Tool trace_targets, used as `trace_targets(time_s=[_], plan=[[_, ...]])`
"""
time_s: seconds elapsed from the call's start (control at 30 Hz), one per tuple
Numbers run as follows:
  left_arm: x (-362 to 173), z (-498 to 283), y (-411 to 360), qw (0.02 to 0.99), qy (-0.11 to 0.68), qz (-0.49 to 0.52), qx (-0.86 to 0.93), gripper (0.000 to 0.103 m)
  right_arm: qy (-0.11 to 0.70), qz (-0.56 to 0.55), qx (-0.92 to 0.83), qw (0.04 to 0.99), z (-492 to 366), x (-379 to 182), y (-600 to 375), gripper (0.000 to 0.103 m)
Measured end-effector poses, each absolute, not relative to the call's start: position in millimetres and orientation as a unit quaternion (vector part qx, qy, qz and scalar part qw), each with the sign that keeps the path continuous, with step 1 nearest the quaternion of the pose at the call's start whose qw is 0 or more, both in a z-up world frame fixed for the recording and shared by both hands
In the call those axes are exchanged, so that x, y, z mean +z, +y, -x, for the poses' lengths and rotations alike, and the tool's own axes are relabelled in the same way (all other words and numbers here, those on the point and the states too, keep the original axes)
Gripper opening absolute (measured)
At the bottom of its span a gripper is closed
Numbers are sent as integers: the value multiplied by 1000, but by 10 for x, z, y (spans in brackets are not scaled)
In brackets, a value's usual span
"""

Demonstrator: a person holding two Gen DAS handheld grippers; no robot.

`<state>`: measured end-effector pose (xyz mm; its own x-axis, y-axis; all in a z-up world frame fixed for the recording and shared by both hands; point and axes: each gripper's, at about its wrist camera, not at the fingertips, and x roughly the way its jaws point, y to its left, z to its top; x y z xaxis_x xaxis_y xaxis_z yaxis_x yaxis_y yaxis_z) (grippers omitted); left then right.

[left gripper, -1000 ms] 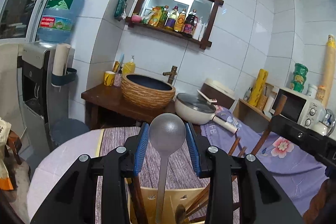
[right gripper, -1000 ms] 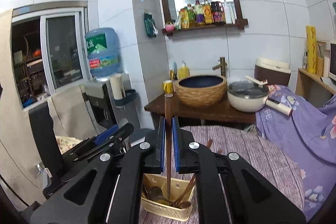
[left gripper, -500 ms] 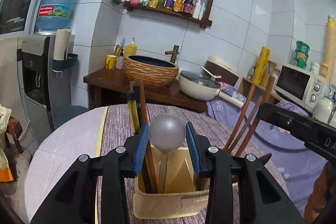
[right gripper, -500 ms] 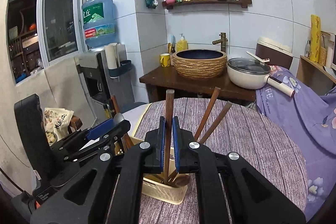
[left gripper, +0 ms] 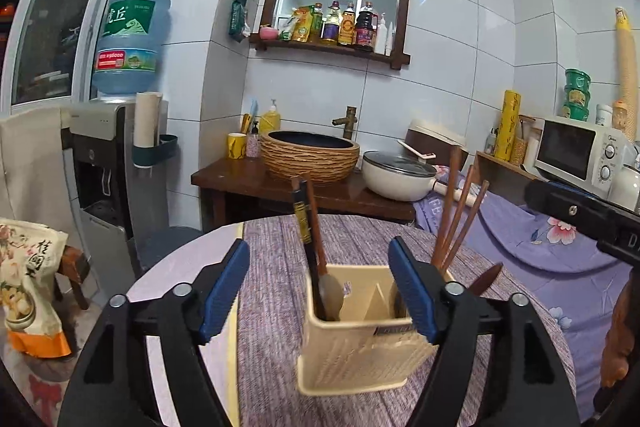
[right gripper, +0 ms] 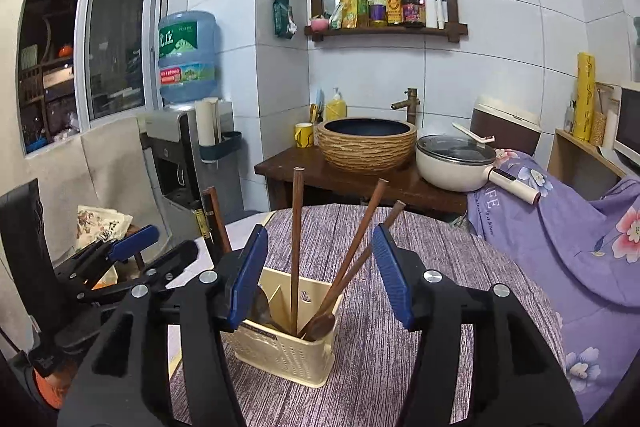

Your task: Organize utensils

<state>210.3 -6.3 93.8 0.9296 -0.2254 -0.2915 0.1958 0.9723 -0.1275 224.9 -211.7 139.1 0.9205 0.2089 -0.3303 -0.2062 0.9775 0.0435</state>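
Observation:
A cream plastic utensil holder [left gripper: 360,343] [right gripper: 280,351] stands on the purple-striped round table [left gripper: 272,239]. Brown wooden chopsticks [left gripper: 456,219] [right gripper: 297,235] stand in it, some upright, some leaning. A grey metal spoon [left gripper: 332,293] and dark chopsticks [left gripper: 306,227] sit in its left compartment; a wooden spoon [right gripper: 318,325] lies in the right one. My left gripper [left gripper: 320,283] is open and empty, its jaws straddling the holder. My right gripper [right gripper: 320,271] is open and empty above the holder. The left gripper also shows in the right wrist view [right gripper: 144,247].
Behind the table a dark wooden counter [right gripper: 360,183] carries a woven basin [right gripper: 368,143] and a white lidded pot [right gripper: 456,163]. A water dispenser [left gripper: 104,155] stands at the left. A purple floral cloth [right gripper: 560,227] lies at the right. A microwave [left gripper: 580,151] sits far right.
Both grippers have opened. The left one let go of the grey spoon and the right one let go of a chopstick; both now stand in the holder. Both grippers have drawn back.

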Motion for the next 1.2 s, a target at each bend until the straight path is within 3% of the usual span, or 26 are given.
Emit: trace_targets(time_s=[0.1, 0.13, 0.2, 0.3, 0.37, 0.63, 1.2], plan=[[913, -1834, -3, 983, 148, 26, -105, 89, 161, -4, 108, 981, -2003, 1340, -2182, 60], [898, -1750, 4, 984, 146, 19, -103, 91, 159, -8, 113, 981, -1892, 1295, -2186, 69], [850, -1558, 13, 984, 145, 7, -102, 97, 154, -16, 119, 981, -1703, 1204, -2181, 73], [752, -1340, 9, 982, 158, -5, -102, 97, 151, -17, 123, 981, -1369, 993, -2127, 75], [646, -1176, 18, 981, 166, -10, -103, 97, 143, -16, 116, 983, -1187, 865, -2098, 84], [223, -742, 148, 975, 202, 1, -90, 97, 143, -30, 105, 984, -536, 237, -2117, 97], [80, -351, 144, 976, 190, 9, -105, 97, 130, -6, 107, 986, -21, -44, -2022, 97]])
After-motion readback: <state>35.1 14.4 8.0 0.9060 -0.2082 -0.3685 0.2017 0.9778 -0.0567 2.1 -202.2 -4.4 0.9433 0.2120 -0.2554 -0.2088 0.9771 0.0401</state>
